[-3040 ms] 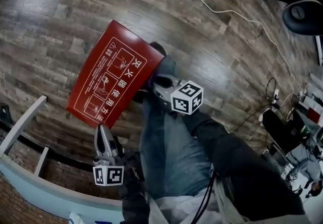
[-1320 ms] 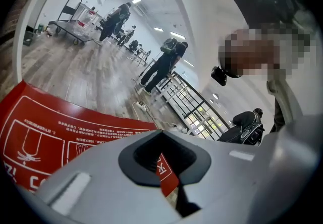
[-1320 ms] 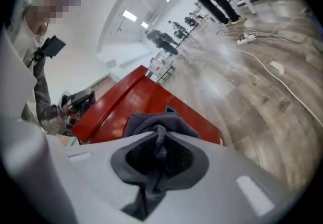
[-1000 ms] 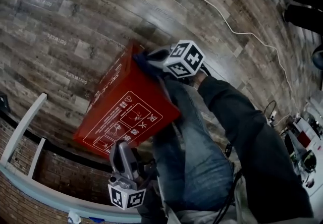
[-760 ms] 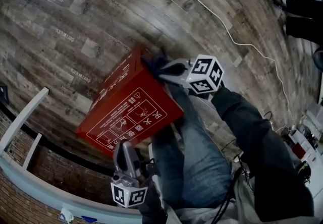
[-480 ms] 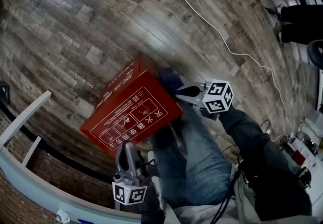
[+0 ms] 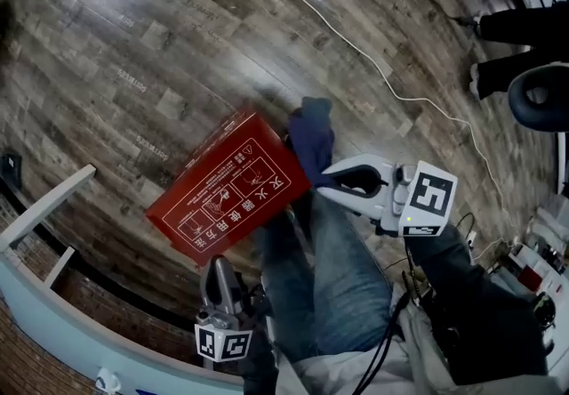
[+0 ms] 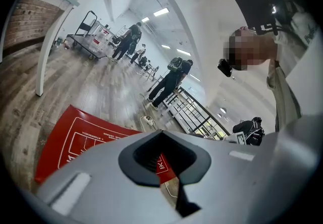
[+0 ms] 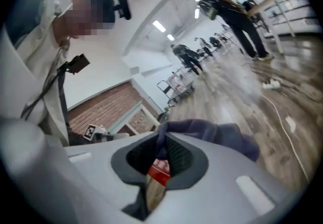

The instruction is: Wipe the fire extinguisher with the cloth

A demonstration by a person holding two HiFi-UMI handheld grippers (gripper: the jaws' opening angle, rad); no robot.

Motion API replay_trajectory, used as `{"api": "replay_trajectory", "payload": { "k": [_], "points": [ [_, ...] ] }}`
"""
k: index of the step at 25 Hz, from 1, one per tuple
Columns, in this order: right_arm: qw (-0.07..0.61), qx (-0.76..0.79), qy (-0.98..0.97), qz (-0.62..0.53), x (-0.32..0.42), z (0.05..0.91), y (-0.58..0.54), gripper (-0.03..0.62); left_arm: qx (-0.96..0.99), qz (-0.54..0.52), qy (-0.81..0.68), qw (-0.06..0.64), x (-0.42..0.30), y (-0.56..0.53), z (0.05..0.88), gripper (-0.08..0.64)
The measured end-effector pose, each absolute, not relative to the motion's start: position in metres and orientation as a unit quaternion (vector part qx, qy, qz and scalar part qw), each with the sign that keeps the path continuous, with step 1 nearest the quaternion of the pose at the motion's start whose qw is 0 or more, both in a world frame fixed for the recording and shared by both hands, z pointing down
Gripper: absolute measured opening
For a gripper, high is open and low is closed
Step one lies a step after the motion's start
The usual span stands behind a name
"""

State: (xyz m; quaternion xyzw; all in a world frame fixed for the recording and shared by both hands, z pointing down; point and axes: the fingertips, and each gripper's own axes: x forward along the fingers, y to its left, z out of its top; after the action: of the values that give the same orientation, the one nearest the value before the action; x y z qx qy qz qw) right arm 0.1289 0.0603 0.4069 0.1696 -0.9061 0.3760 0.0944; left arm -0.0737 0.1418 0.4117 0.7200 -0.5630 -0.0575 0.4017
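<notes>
A red fire extinguisher box (image 7: pixel 229 184) with white printed instructions lies on the wood floor, by the person's jeans leg (image 7: pixel 342 282). My right gripper (image 7: pixel 325 174) is raised at the box's right corner and is shut on a dark blue cloth (image 7: pixel 310 137), which bunches above the jaws. In the right gripper view the cloth (image 9: pixel 217 138) drapes over the jaw tips, and a bit of the red box (image 9: pixel 160 167) shows through the gap. My left gripper (image 7: pixel 219 265) is shut and holds nothing, below the box's near edge. Its own view looks across the box (image 8: pixel 86 137).
A white cable (image 7: pixel 382 73) snakes across the floor at the upper right. A white frame (image 7: pixel 44 206) and a brick wall edge stand at the left. Another person's shoes (image 7: pixel 516 28) and a chair base (image 7: pixel 542 95) are at the far right. People (image 8: pixel 171 79) stand far off.
My right gripper has risen off the box's far corner and moved to the right, taking the cloth with it. The left gripper has shifted slightly and stays shut.
</notes>
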Motion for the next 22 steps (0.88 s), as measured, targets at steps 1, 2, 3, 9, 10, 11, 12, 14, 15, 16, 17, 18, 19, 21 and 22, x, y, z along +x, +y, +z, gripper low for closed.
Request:
{"api": "replay_trajectory", "payload": {
  "k": [1, 2, 3, 9, 10, 11, 12, 14, 15, 16, 17, 18, 19, 21, 22],
  "points": [
    [0.085, 0.144, -0.921, 0.351, 0.108, 0.377, 0.063, 0.034, 0.720, -0.059, -0.564, 0.401, -0.076, 0.145, 0.408, 0.002],
    [0.080, 0.117, -0.932, 0.333, 0.087, 0.353, 0.068, 0.034, 0.719, -0.060, -0.566, 0.399, -0.078, 0.148, 0.404, 0.002],
    [0.082, 0.090, -0.937, 0.329, 0.068, 0.339, 0.075, 0.034, 0.718, -0.061, -0.569, 0.396, -0.082, 0.150, 0.400, 0.002],
    [0.171, 0.034, -0.917, 0.359, -0.003, 0.431, 0.113, 0.128, 0.717, -0.040, -0.589, 0.370, -0.111, 0.150, 0.389, 0.002],
    [0.183, 0.044, -0.919, 0.347, -0.002, 0.442, 0.117, 0.195, 0.719, -0.025, -0.590, 0.367, -0.114, 0.146, 0.394, 0.002],
    [0.189, 0.063, -0.922, 0.332, 0.002, 0.444, 0.117, 0.227, 0.719, -0.013, -0.590, 0.367, -0.116, 0.141, 0.400, 0.002],
    [0.198, 0.092, -0.925, 0.311, 0.007, 0.442, 0.114, 0.229, 0.719, -0.006, -0.589, 0.370, -0.118, 0.137, 0.406, 0.002],
    [0.248, 0.157, -0.925, 0.243, 0.020, 0.451, 0.100, 0.229, 0.717, 0.007, -0.583, 0.383, -0.118, 0.133, 0.421, 0.002],
    [0.287, 0.181, -0.917, 0.209, 0.024, 0.466, 0.092, 0.229, 0.715, 0.019, -0.579, 0.391, -0.117, 0.132, 0.431, 0.002],
    [0.325, 0.196, -0.907, 0.185, 0.026, 0.484, 0.084, 0.229, 0.711, 0.029, -0.577, 0.400, -0.116, 0.133, 0.441, 0.002],
    [0.353, 0.203, -0.897, 0.174, 0.021, 0.502, 0.077, 0.229, 0.707, 0.034, -0.577, 0.407, -0.115, 0.133, 0.450, 0.002],
    [0.371, 0.199, -0.891, 0.167, 0.010, 0.516, 0.071, 0.229, 0.702, 0.032, -0.579, 0.414, -0.115, 0.134, 0.457, 0.002],
    [0.387, 0.187, -0.889, 0.157, -0.005, 0.527, 0.068, 0.229, 0.696, 0.025, -0.582, 0.420, -0.115, 0.135, 0.462, 0.002],
    [0.418, 0.145, -0.888, 0.126, -0.038, 0.539, 0.069, 0.227, 0.687, 0.020, -0.585, 0.430, -0.113, 0.138, 0.471, 0.002],
    [0.431, 0.127, -0.887, 0.108, -0.050, 0.541, 0.071, 0.217, 0.684, 0.024, -0.585, 0.435, -0.112, 0.141, 0.475, 0.002]
  ]
}}
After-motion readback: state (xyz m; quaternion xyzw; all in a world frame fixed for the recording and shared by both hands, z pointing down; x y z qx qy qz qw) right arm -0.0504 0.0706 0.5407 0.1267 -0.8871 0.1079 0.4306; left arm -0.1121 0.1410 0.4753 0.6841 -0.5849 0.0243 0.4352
